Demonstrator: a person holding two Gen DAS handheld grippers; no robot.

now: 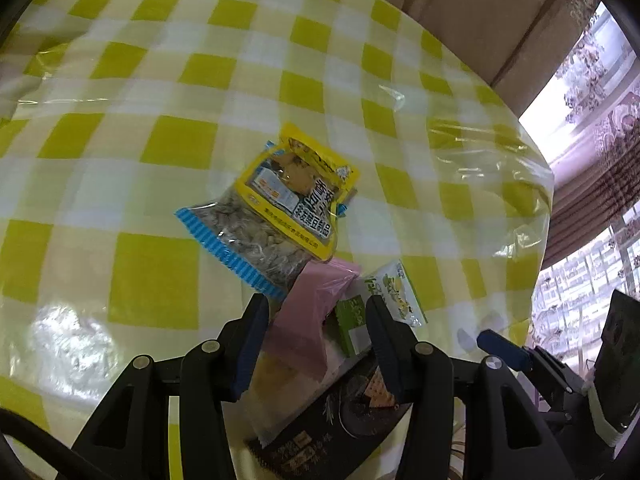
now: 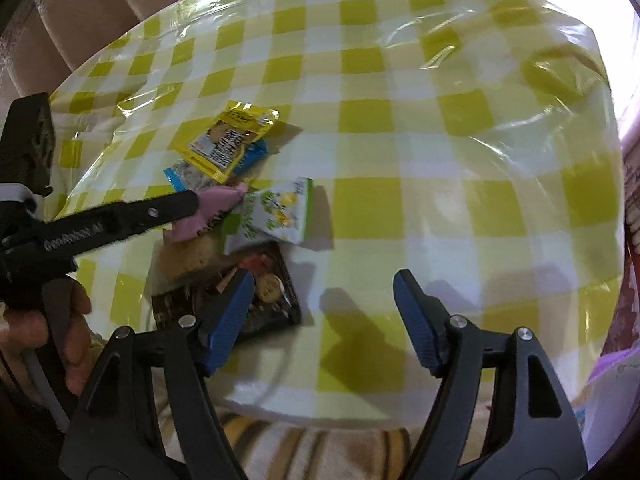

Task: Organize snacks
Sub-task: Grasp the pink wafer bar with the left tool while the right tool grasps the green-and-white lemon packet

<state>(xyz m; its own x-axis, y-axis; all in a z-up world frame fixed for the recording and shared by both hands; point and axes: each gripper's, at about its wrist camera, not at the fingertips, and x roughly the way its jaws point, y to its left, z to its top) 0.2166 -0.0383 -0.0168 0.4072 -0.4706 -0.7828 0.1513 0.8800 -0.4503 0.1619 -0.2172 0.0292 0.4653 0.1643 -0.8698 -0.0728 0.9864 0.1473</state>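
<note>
Several snack packets lie in a loose pile on the checked tablecloth. A yellow packet (image 1: 298, 190) (image 2: 228, 136) lies on a clear blue-edged packet (image 1: 244, 240) (image 2: 180, 172). A pink packet (image 1: 312, 304) (image 2: 212, 210), a white-green packet (image 1: 394, 292) (image 2: 280, 212) and a dark packet (image 1: 332, 424) (image 2: 264, 300) lie nearer. My left gripper (image 1: 316, 312) (image 2: 196, 202) is open with its jaws on either side of the pink packet. My right gripper (image 2: 326, 292) is open and empty, over the cloth just right of the dark packet.
The table (image 1: 160, 92) (image 2: 440, 120) has a yellow-and-white checked cloth under clear plastic. Its right edge (image 1: 540, 216) is close to a curtained window. A beige sofa (image 1: 460, 8) stands behind. A striped cloth (image 2: 320, 448) lies at the near edge.
</note>
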